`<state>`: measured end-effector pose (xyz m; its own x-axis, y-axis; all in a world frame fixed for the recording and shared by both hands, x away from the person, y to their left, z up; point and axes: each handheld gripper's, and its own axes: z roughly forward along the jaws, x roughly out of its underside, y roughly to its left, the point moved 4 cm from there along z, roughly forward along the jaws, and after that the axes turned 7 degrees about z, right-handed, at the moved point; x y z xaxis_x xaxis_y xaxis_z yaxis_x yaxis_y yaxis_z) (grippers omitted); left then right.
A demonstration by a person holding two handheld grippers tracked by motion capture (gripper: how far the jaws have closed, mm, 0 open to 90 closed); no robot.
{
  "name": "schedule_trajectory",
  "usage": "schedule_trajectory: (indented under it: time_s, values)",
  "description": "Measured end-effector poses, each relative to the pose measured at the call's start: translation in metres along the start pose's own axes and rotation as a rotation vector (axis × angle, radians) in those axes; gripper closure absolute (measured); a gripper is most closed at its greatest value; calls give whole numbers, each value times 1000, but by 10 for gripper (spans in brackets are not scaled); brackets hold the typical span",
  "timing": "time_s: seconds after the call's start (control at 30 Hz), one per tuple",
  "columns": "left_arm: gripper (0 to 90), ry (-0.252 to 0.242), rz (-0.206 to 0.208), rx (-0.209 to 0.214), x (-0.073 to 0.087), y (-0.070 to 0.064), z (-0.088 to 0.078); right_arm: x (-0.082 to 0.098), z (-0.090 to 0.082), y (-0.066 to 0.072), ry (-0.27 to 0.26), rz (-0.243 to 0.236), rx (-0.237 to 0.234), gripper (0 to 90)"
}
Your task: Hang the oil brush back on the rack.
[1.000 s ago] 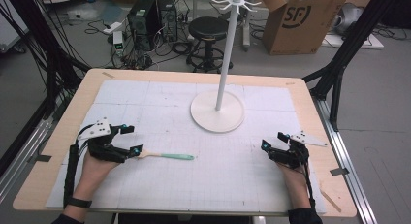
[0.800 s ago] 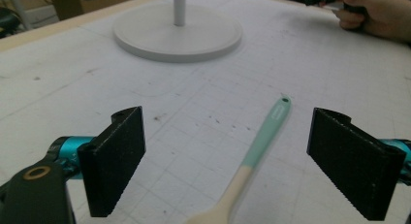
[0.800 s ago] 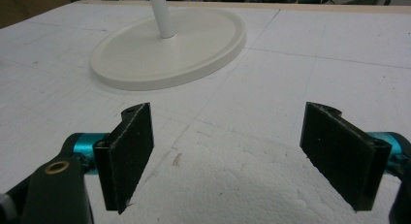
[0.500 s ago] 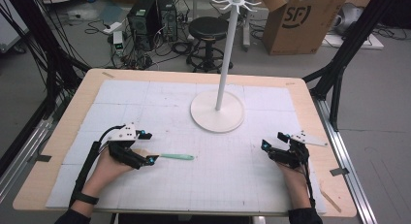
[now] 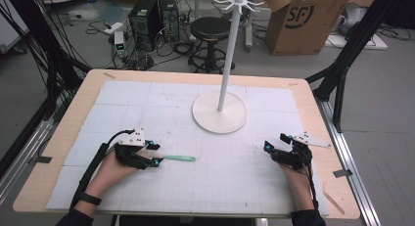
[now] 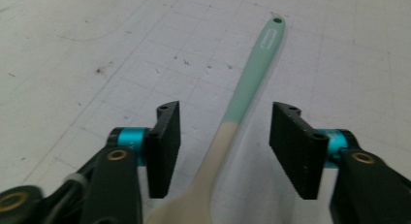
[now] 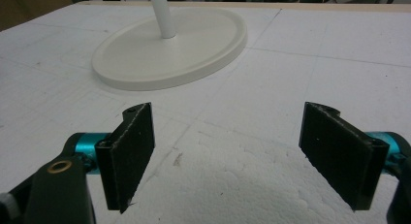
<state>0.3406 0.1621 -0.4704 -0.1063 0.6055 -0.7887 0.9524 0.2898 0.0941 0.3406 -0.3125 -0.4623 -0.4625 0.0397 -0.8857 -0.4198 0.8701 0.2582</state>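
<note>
A spatula with a mint-green handle and a cream head (image 5: 178, 158) (image 6: 242, 98) lies flat on the white mat, handle pointing right. My left gripper (image 5: 152, 154) (image 6: 224, 136) is open, its jaws standing on either side of the spatula's neck where cream meets green; the pads are apart from it. My right gripper (image 5: 275, 144) (image 7: 232, 146) rests open near the mat's right side with nothing between its jaws. A white stand with a round base (image 5: 219, 119) (image 7: 169, 44) and a tall pole topped by hooks rises at the mat's middle back.
The white gridded mat (image 5: 147, 103) covers a wooden table (image 5: 88, 89). Beyond the table are a black stool (image 5: 210, 28), computer cases (image 5: 154, 13), cables and a cardboard box (image 5: 303, 15). Black frame legs stand at both sides.
My left gripper has moved right along the mat and now straddles the spatula's neck. The right gripper has stayed still.
</note>
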Motion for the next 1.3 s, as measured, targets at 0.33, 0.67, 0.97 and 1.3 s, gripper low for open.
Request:
schedule_trajectory:
  time_s: [0.33,0.67,0.97,1.3]
  values:
    - [728,19,27,-4,0,-3,3,0,0,2,3,-6,-2,196]
    - [807,37,33,-8,-2,-6,2,1,-1,3,3,-15,-9,196]
    - [799,35,4,-11,-1,-6,3,1,-1,2,0,-12,-10,196]
    - [819,22,-41,0,0,-4,3,1,-1,2,0,-10,-10,196]
